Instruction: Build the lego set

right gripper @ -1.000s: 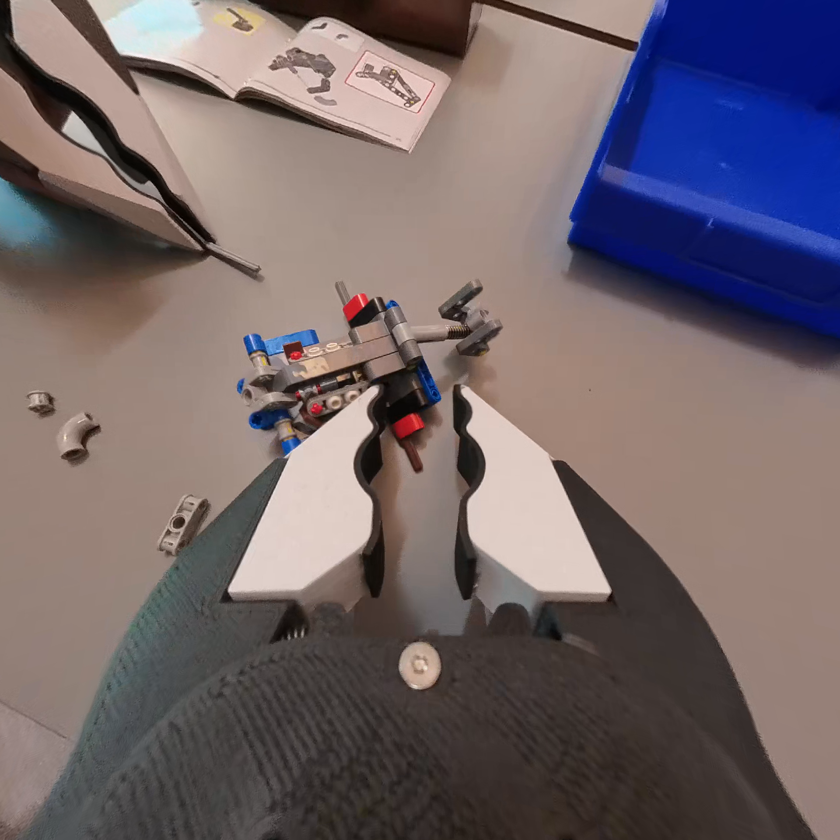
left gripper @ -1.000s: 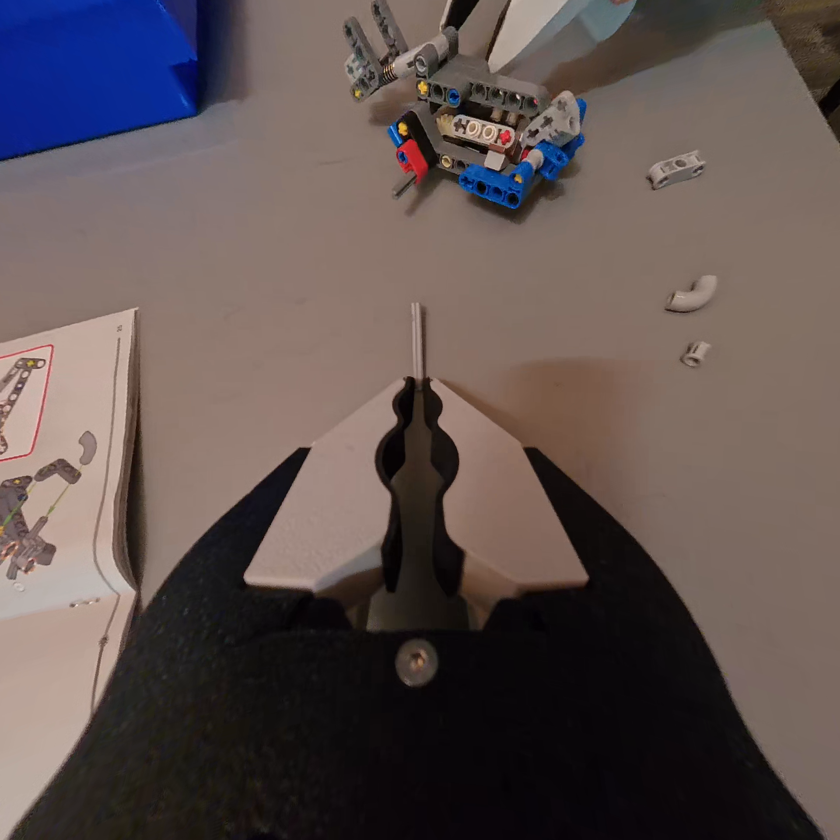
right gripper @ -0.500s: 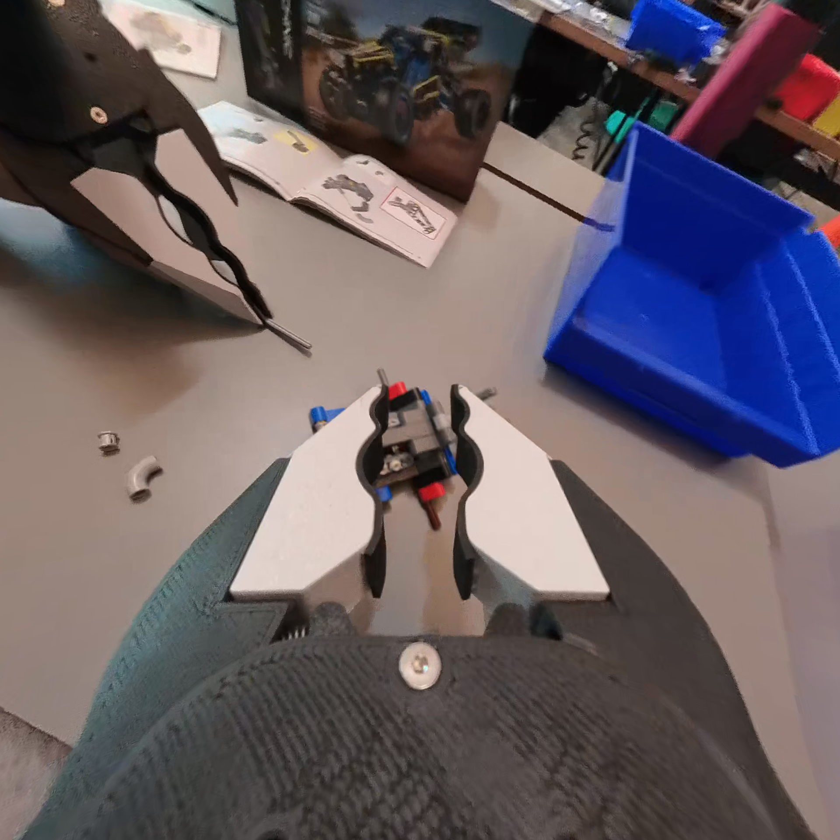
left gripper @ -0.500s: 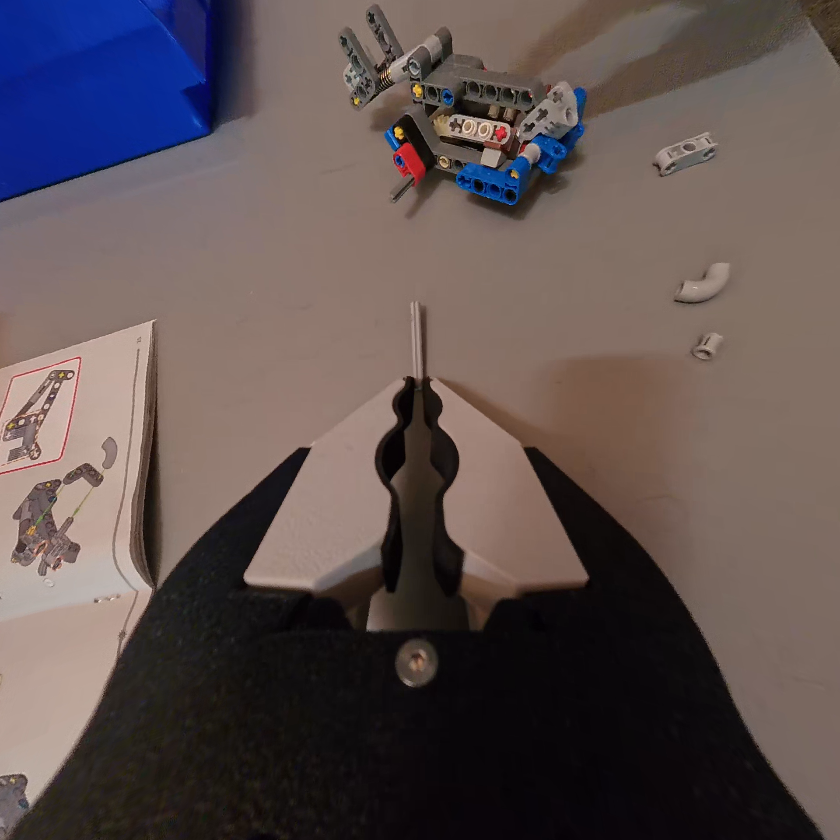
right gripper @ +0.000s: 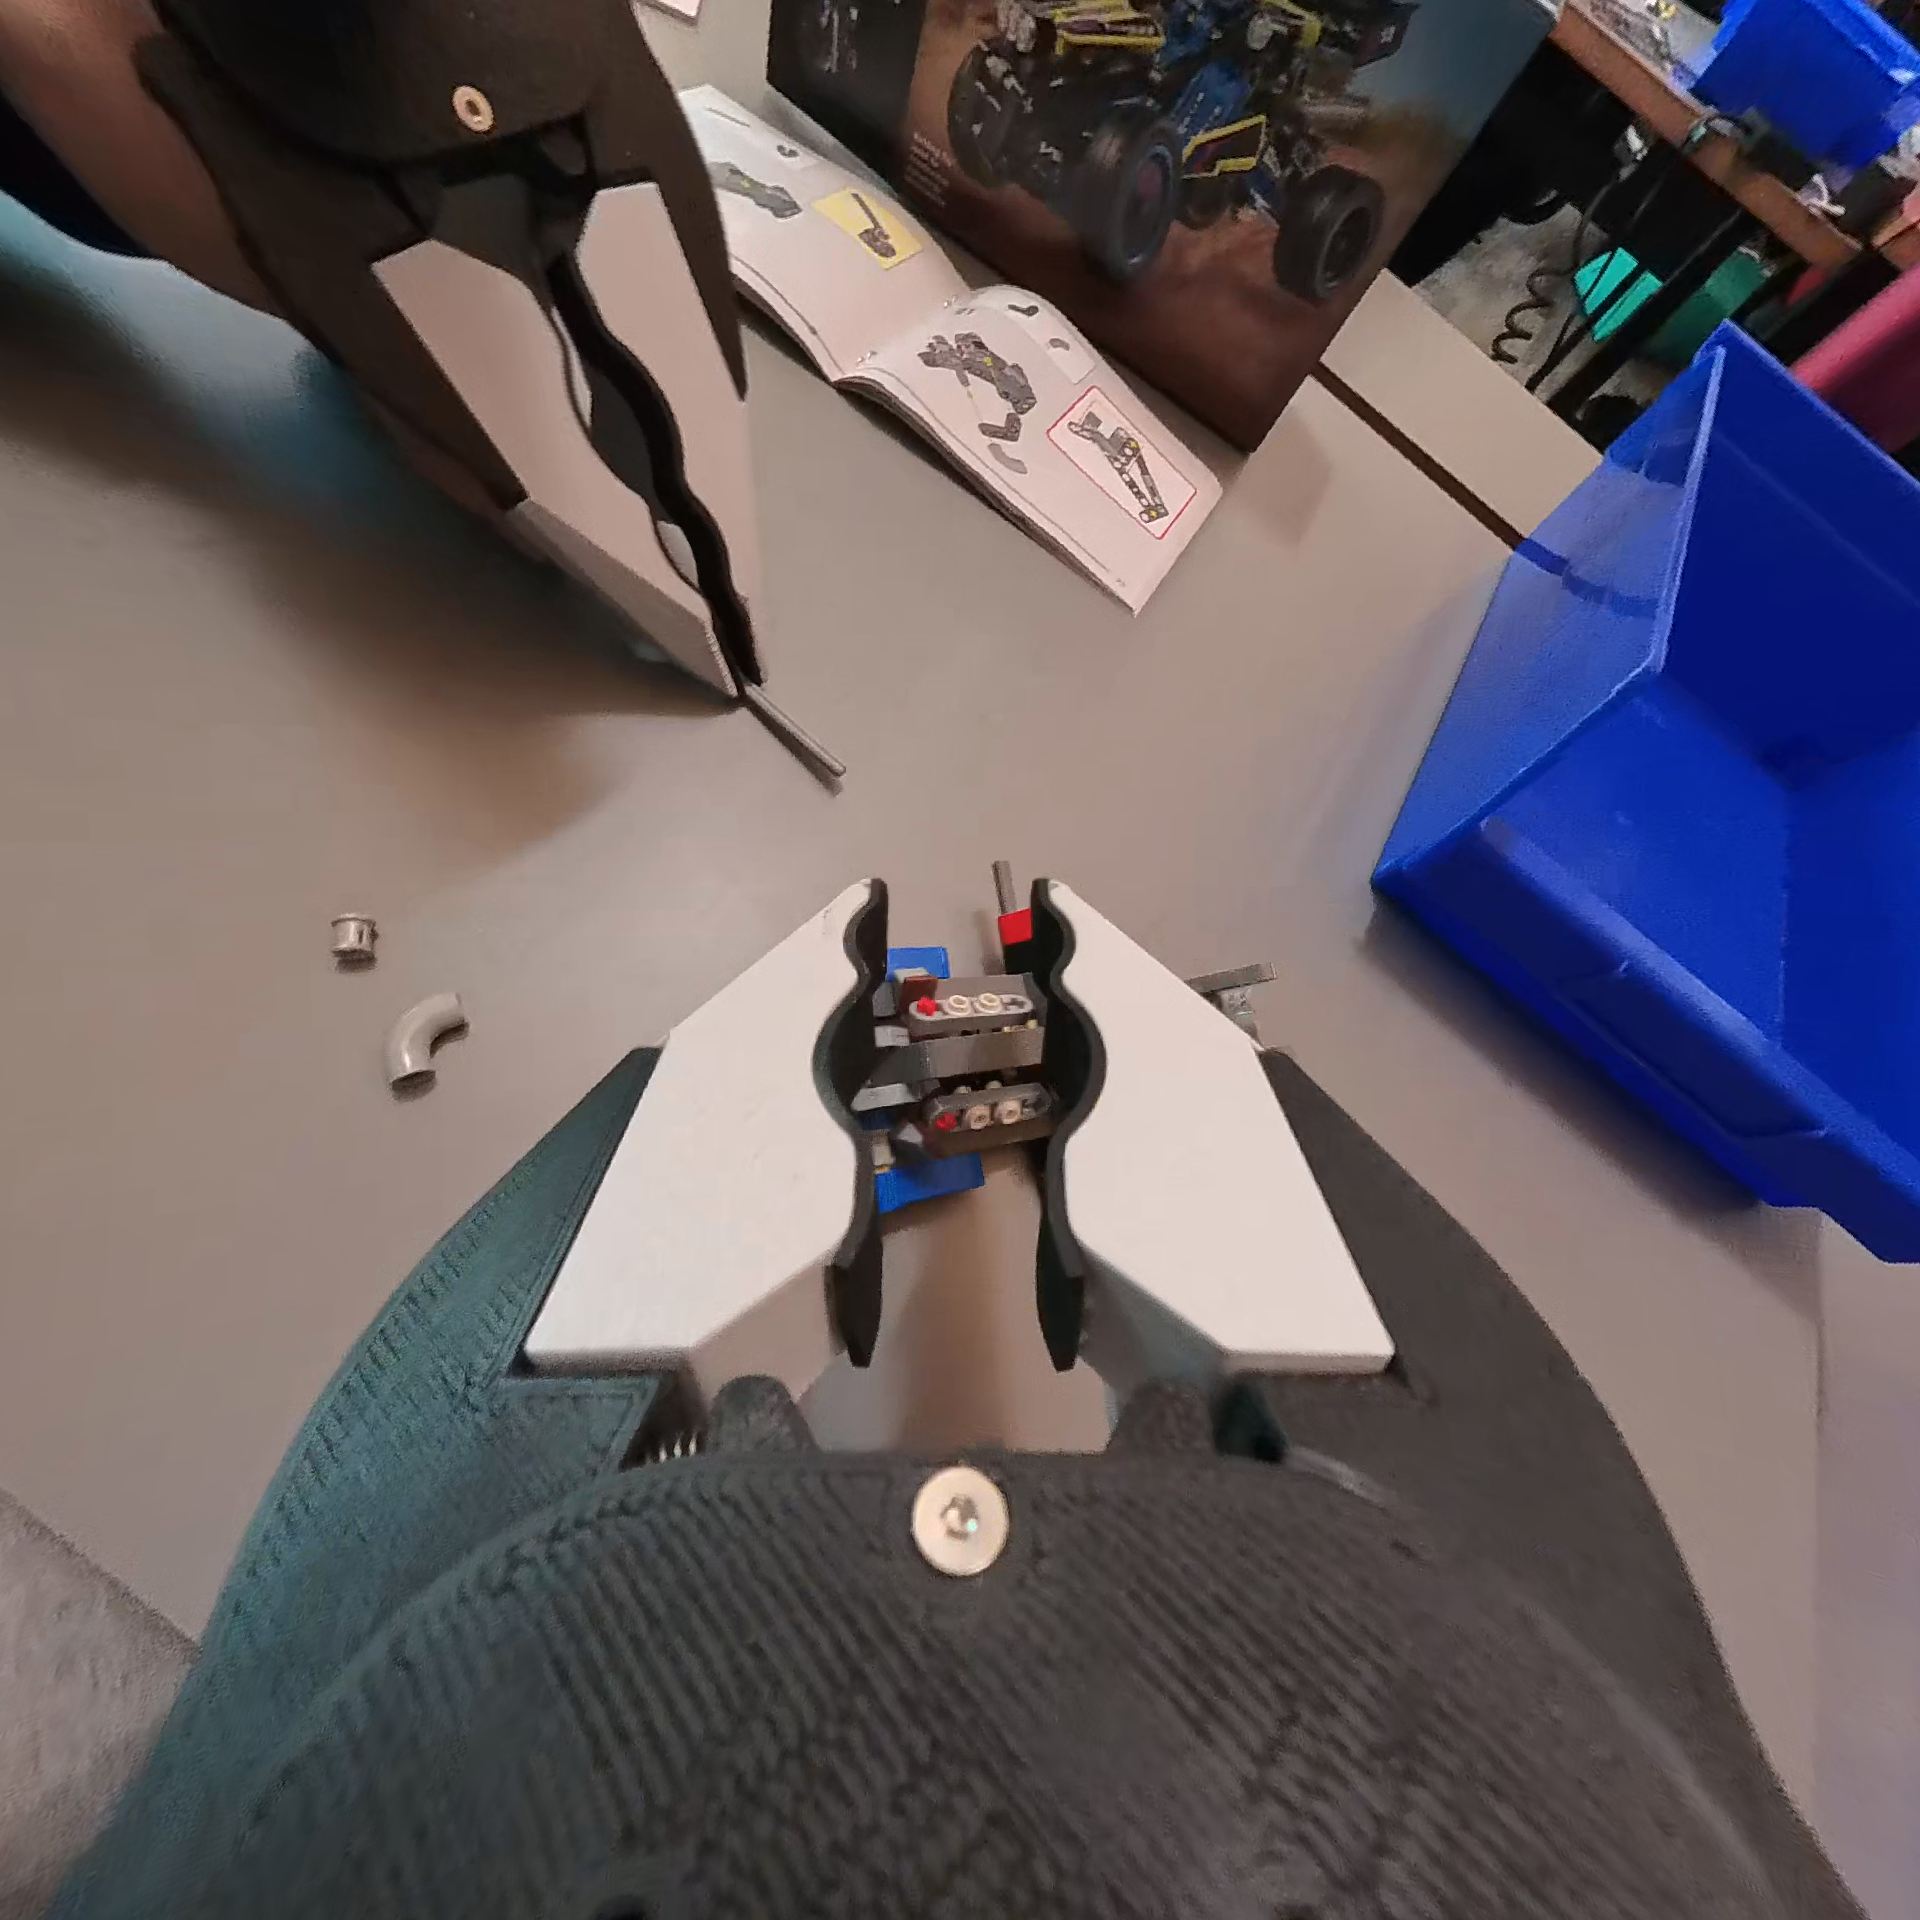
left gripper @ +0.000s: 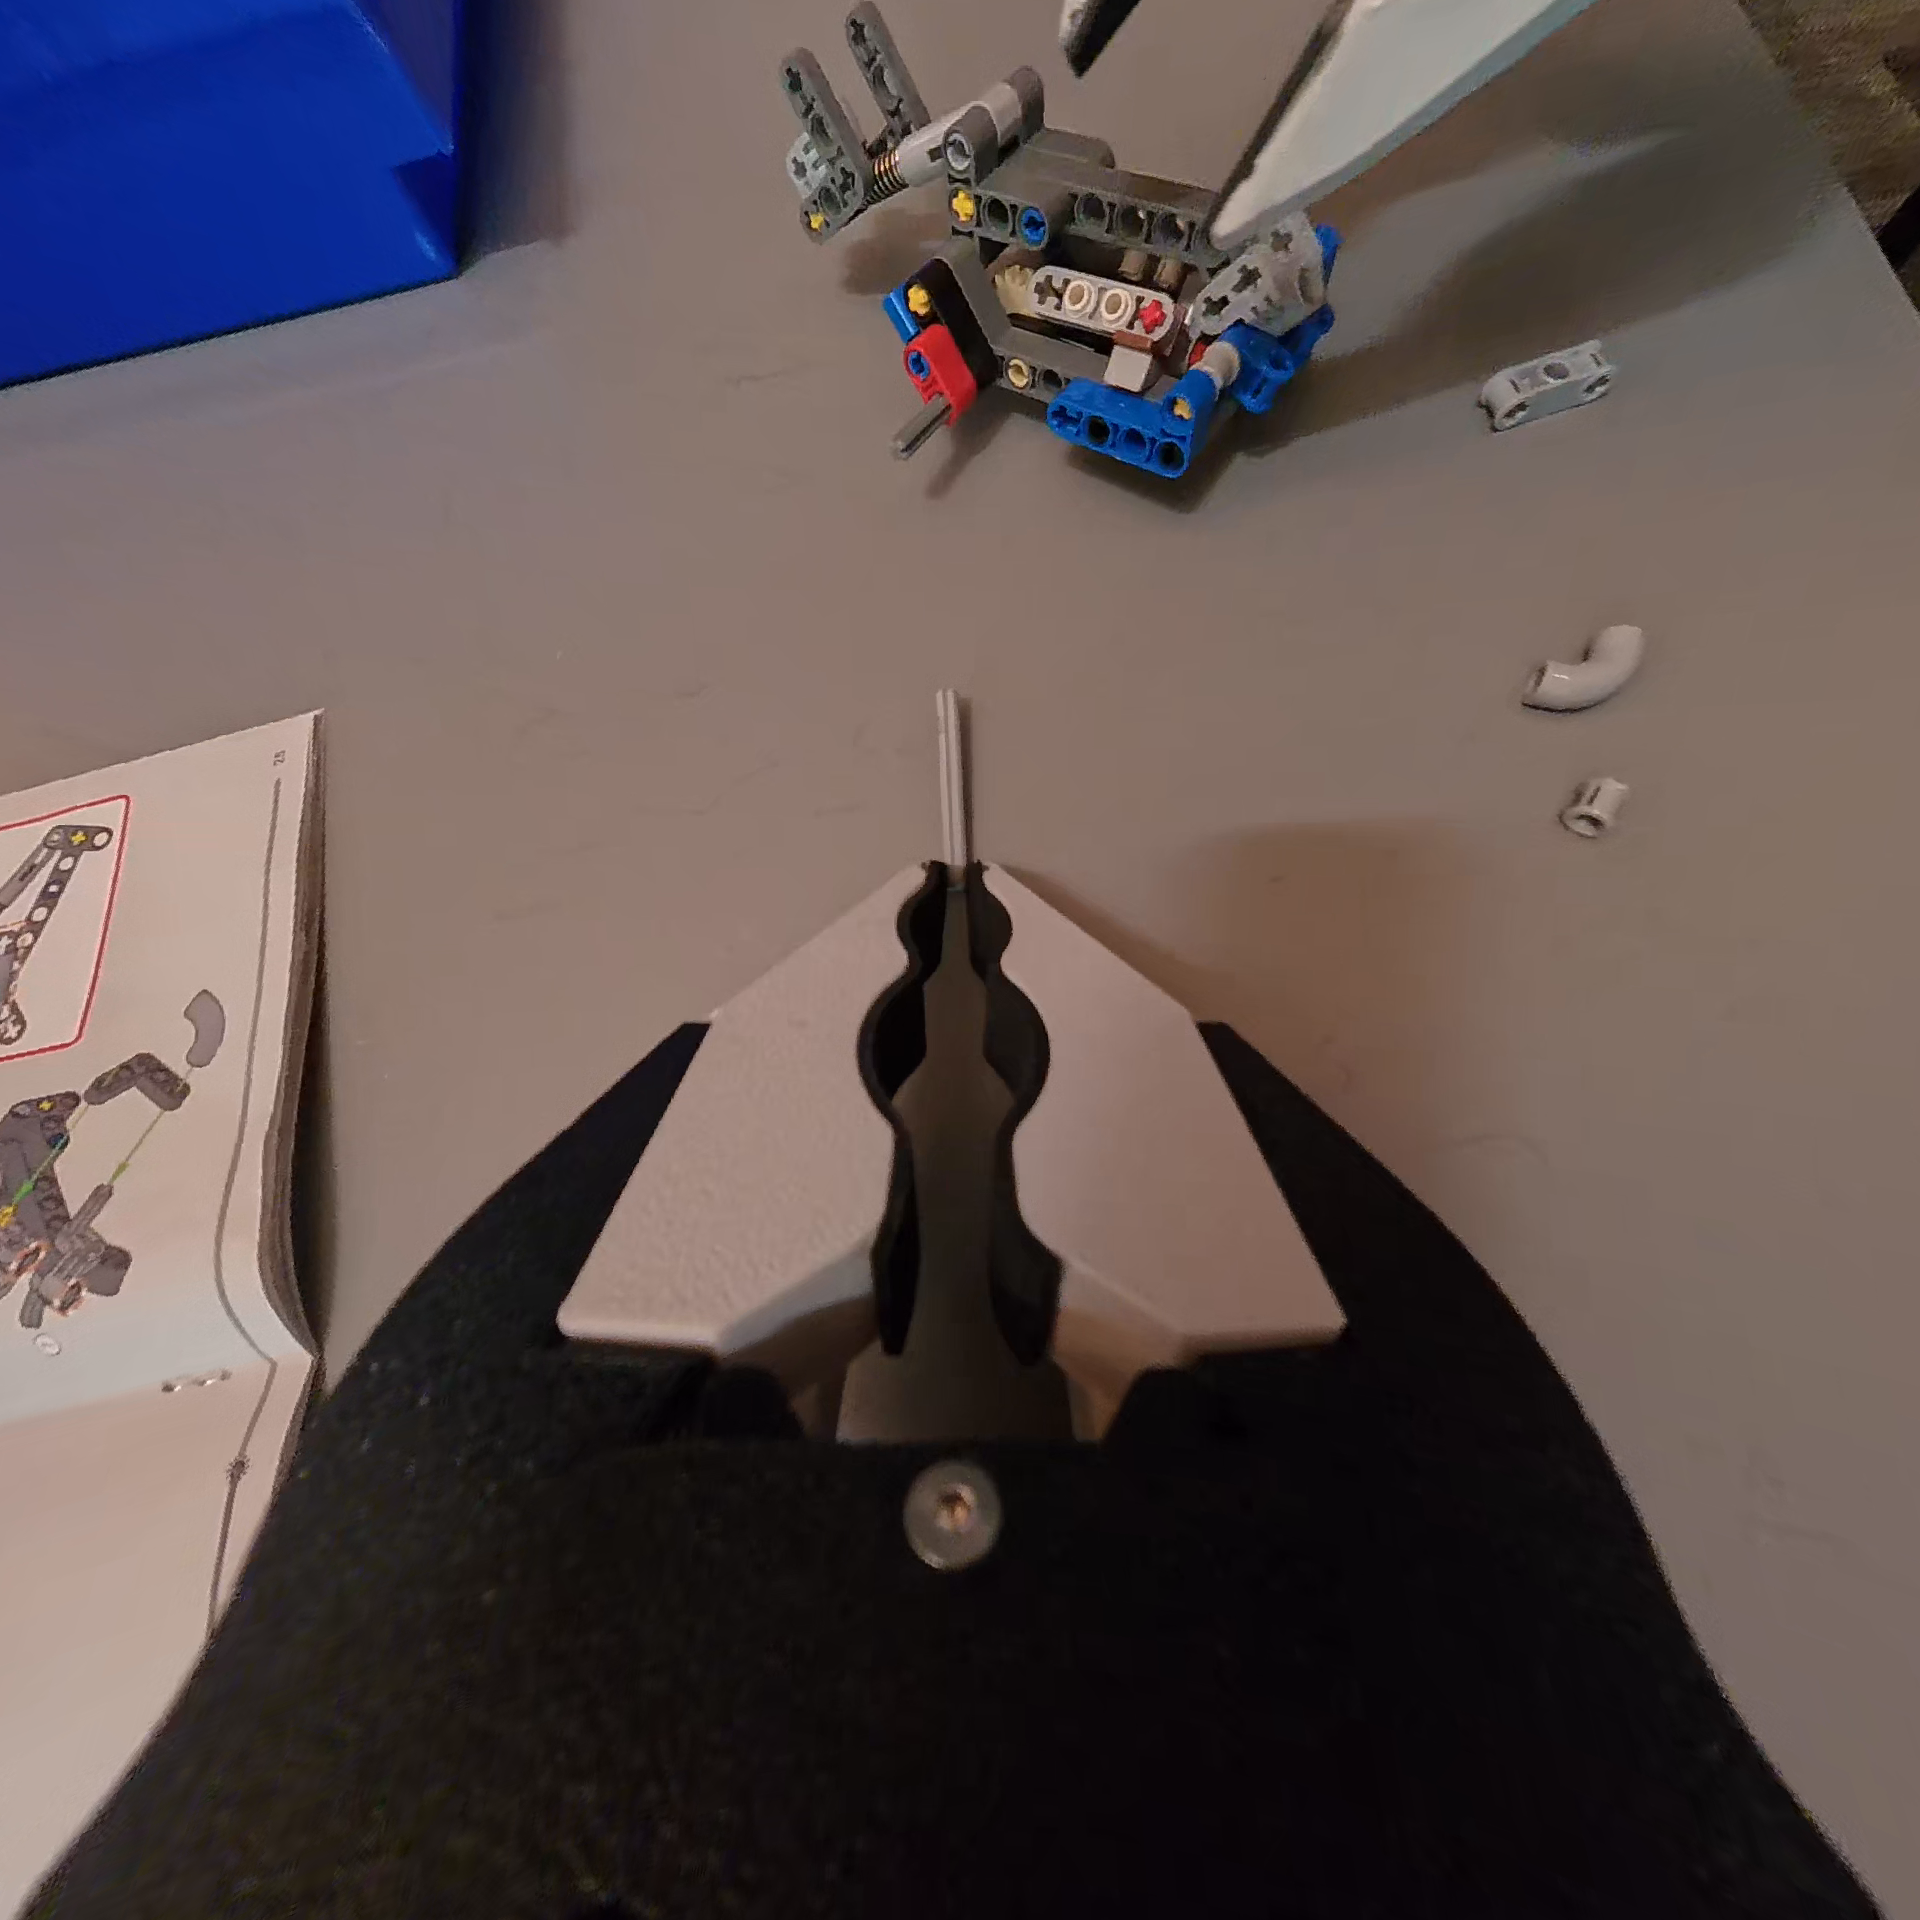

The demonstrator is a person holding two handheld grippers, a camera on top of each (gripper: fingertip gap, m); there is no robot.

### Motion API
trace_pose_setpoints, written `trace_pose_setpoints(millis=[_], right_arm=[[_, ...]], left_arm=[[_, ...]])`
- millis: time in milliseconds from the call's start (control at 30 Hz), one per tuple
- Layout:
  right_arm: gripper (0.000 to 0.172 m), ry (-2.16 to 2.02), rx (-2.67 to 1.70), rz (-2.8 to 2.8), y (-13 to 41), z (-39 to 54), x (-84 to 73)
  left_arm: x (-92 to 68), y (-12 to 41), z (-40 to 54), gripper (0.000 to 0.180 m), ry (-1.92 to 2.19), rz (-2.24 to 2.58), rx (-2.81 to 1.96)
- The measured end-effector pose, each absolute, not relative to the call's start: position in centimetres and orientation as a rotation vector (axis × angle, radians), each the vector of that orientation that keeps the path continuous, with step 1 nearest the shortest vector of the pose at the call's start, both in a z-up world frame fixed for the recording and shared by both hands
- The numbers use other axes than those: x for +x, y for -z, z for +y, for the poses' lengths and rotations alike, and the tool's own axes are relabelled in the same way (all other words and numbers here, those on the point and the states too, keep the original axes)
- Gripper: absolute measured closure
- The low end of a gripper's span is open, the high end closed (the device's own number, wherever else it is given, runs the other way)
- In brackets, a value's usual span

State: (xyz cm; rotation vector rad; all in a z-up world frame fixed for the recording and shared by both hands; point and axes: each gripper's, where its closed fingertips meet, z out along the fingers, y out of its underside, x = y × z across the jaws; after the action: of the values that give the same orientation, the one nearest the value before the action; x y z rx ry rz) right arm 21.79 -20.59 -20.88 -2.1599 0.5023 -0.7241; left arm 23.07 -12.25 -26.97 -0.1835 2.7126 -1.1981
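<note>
the brick model (right gripper: 961, 1060) sits on the grey table (right gripper: 1039, 727), clamped between the part-open right tongs (right gripper: 961, 904), which reach down from above. the left tongs (left gripper: 951, 868), low and level near the booklet (left gripper: 135, 1039), are closed on a thin grey axle (left gripper: 951, 774) pointing at the model.

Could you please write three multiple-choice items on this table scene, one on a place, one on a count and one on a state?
1. Where is the blue bin relative to the brick assembly in the right wrist view?
A left B right C beneath
2. How many loose light grey pieces lie right of the assembly in the left wrist view?
A one B three C six
3. What does the left claw hold?
A thin grey axle B red brick C booklet

B: bin at right edge.
B: connector, elbow, bush.
A: tips shut on it.
</note>
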Motion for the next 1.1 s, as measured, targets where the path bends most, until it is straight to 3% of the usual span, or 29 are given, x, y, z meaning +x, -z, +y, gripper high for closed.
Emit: trace_pose_setpoints(millis=[1100], right_arm=[[0.149, 0.692, -2.309, 0.263, 22.6, -17.4, 20.1]], left_arm=[[23.0, 26.9, -12.3, 0.18, 1.141, 2.616, -0.055]])
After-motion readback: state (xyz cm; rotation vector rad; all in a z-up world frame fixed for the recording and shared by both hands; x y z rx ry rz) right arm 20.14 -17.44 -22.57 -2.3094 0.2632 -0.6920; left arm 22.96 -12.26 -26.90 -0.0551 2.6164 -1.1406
